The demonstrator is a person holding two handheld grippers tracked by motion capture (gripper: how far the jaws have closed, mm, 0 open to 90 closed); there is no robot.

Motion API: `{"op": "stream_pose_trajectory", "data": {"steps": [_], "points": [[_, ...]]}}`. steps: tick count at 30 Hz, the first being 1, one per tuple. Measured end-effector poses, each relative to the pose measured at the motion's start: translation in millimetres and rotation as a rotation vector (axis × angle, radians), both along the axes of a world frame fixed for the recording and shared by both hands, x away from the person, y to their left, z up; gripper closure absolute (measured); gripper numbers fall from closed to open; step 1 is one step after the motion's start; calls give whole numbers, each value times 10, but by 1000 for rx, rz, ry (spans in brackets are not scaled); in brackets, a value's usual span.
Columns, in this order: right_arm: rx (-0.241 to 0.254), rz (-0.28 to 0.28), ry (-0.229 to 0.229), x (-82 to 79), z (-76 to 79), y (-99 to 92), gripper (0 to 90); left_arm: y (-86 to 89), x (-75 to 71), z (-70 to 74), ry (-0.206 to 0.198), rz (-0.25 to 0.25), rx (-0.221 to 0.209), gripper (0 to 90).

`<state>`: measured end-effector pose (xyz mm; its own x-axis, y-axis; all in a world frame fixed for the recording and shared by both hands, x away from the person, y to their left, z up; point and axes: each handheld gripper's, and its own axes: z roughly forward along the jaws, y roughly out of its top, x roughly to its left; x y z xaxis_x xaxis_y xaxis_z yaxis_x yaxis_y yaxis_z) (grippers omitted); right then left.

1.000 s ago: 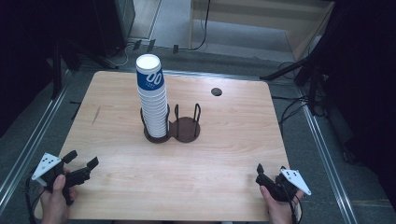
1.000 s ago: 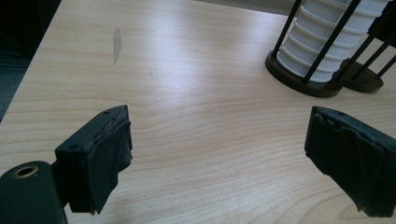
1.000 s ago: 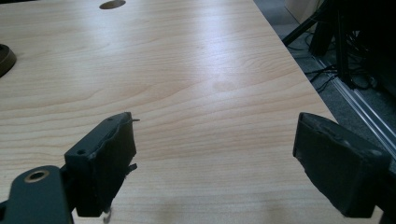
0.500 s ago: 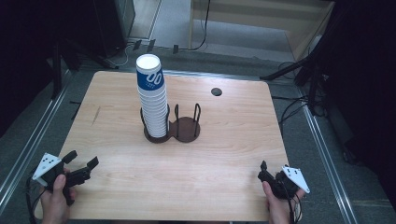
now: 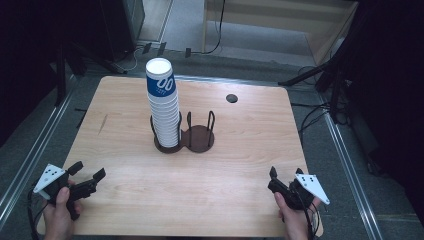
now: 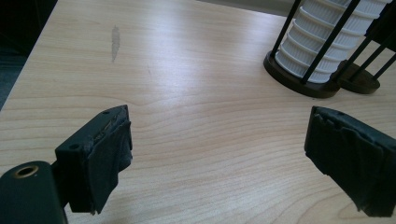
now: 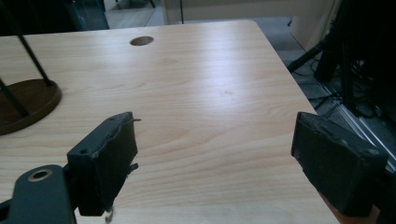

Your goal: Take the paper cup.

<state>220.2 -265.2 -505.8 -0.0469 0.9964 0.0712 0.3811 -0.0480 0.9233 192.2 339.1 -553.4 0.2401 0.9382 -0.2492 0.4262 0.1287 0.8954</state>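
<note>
Two grippers sit at the near edge of the counter (image 5: pixel 240 125), both with jaws apart and nothing between them; the right one's jaws have just been opening. The cup stack (image 5: pixel 163 107) stands upright in the left ring of the holder (image 5: pixel 200 139), long axis vertical, mouth end down. From the left gripper (image 5: pixel 87 176) it's at about 1 o'clock, from the right gripper (image 5: pixel 284 179) about 10. The left looks a bit nearer, so I'd guess it goes first.
</note>
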Motion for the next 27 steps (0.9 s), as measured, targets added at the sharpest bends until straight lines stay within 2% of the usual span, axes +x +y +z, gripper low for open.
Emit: {"op": "stream_pose_trajectory", "data": {"steps": [9,14,27], "points": [[4,52,-23,50,148,242,134,6,3,-1,0,-4,-9,83],[-2,92,-33,116,282,456,130,5,5,-2,-1,-3,-14,83],[12,153,-75,257,498,839,132,-1,8,1,3,-14,0,83]]}}
